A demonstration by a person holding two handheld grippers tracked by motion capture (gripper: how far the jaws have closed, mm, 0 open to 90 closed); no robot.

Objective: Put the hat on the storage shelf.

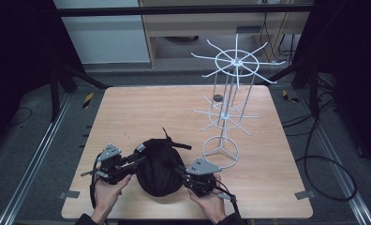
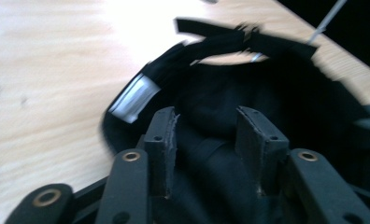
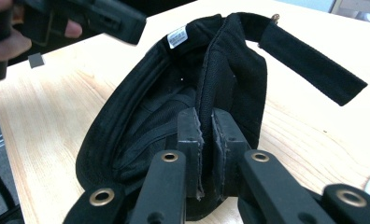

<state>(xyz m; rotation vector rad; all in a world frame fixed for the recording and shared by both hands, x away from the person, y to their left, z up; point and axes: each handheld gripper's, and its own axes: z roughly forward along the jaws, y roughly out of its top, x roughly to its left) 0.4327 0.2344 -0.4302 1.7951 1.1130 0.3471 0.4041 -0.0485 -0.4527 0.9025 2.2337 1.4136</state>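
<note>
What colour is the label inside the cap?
White label inside the black cap, clearest in the right gripper view.

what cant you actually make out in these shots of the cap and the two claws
- Black cap: its front and any logo, turned down and away, high view.
- White label: print too small, right gripper view; motion-blurred in the left gripper view.
- Small dark disc near the white wire rack: too small to identify.
- Left claw: cap fabric beyond is blurred.

Wood table (image 1: 127, 117) on grey floor (image 1: 29, 154), dark surrounds, cabinet (image 1: 211, 23) behind.
</note>
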